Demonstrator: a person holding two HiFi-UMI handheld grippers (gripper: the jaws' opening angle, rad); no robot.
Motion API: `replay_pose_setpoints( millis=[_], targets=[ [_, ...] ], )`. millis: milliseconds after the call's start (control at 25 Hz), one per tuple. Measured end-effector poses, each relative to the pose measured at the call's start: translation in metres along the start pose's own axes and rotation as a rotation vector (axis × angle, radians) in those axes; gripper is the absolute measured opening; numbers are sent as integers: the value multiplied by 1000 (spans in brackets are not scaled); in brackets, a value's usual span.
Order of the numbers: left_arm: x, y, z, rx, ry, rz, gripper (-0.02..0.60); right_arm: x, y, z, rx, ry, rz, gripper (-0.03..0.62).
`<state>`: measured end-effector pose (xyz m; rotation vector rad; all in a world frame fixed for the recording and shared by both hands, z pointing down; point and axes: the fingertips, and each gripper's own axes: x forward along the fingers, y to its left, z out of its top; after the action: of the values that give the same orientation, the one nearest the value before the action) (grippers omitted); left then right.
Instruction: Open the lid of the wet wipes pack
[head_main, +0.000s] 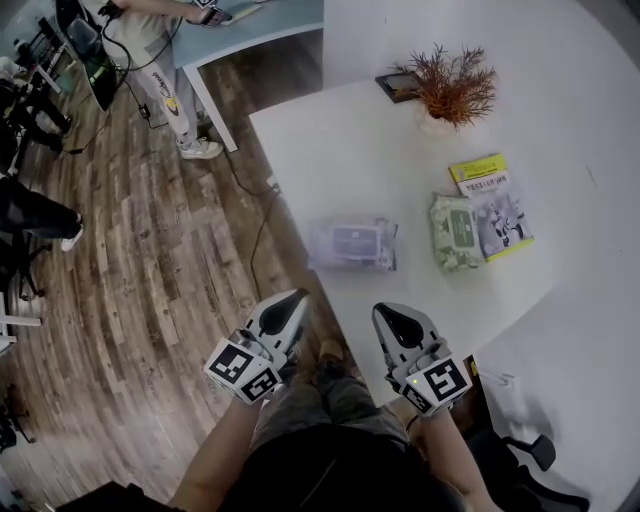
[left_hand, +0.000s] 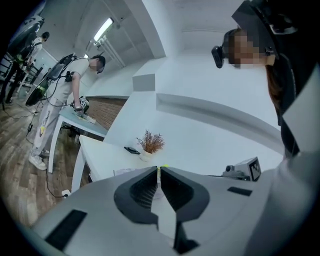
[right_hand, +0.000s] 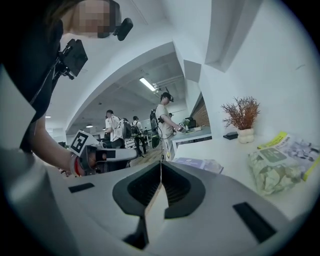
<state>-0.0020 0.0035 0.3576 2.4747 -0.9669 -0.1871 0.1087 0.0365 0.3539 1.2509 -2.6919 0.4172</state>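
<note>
While both pairs of jaws are pressed together on nothing, the left gripper and right gripper hover short of the lilac wet wipes pack, which lies flat on the white table. Right of that pack lie a green pack and a yellow booklet, touching each other.

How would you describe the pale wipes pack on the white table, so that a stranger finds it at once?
Start at the white table and go to its near edge, away from the potted plant. The pale wipes pack lies there alone with a lilac-grey lid, while the green pack lies beside a yellow booklet.
</note>
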Motion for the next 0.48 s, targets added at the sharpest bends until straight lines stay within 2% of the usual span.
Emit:
replay_pose_setpoints(
  millis=[200,280,400,480],
  targets=[
    [14,7,-7,86,15,-54,27,17,-18,3,-123,15,56,21],
    [19,10,-9,124,36,-78,102,24,-21,8,-193,24,88,21],
    [28,16,-11,214,77,-110,150,34,-27,15,-268,34,138,23],
    [39,19,-11,275,99,-139,203,43,-32,17,-313,45,160,23]
  ],
)
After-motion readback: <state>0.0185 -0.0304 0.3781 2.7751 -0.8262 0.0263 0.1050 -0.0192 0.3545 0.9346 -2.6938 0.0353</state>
